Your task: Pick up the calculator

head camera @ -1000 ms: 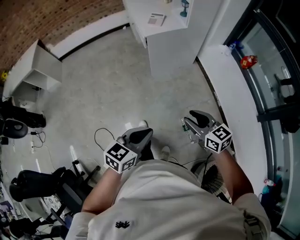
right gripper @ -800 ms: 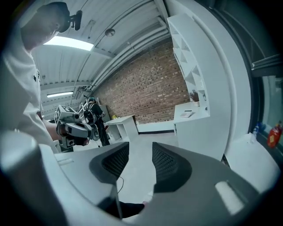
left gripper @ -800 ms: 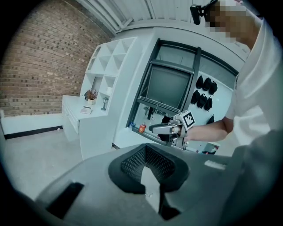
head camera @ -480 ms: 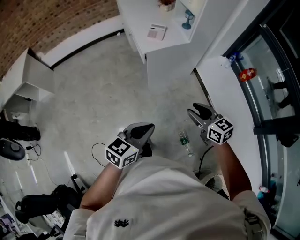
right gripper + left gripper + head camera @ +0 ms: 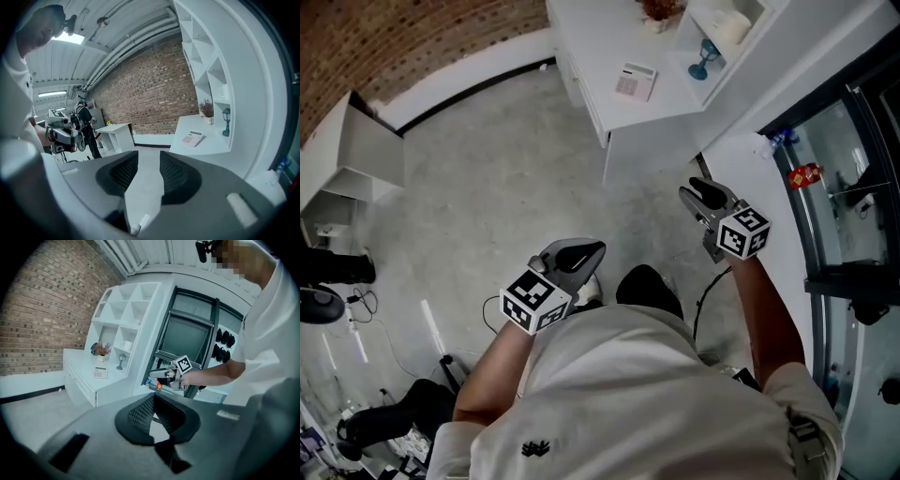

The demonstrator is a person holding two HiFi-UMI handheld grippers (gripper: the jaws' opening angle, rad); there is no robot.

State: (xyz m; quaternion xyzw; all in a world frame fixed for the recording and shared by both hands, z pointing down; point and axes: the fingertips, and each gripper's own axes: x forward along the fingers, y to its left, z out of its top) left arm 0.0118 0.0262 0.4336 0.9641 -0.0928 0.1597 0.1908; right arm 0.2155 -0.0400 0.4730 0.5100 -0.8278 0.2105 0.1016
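Note:
The calculator [image 5: 636, 82], white with a grey keypad, lies flat on a white counter [image 5: 591, 37] ahead of me; it also shows in the left gripper view [image 5: 100, 373] and the right gripper view [image 5: 192, 138]. Both grippers are held in the air over the floor, well short of the counter. My left gripper [image 5: 579, 253] has its jaw tips together with nothing held [image 5: 153, 399]. My right gripper [image 5: 705, 195], nearer the counter's corner, has a clear gap between its jaws [image 5: 149, 157]; they are closing with nothing between them.
Wall shelves above the counter hold a small blue lamp figure [image 5: 703, 58] and a potted plant [image 5: 661, 9]. A low white cabinet [image 5: 356, 150] stands at the left by the brick wall. Dark-framed glass panels [image 5: 839, 272] run along the right. Cables [image 5: 431, 328] lie on the floor.
Both grippers have travelled forward across the floor towards the white counter, and the calculator now sits closer in the head view. The bottle on the floor has dropped out of sight.

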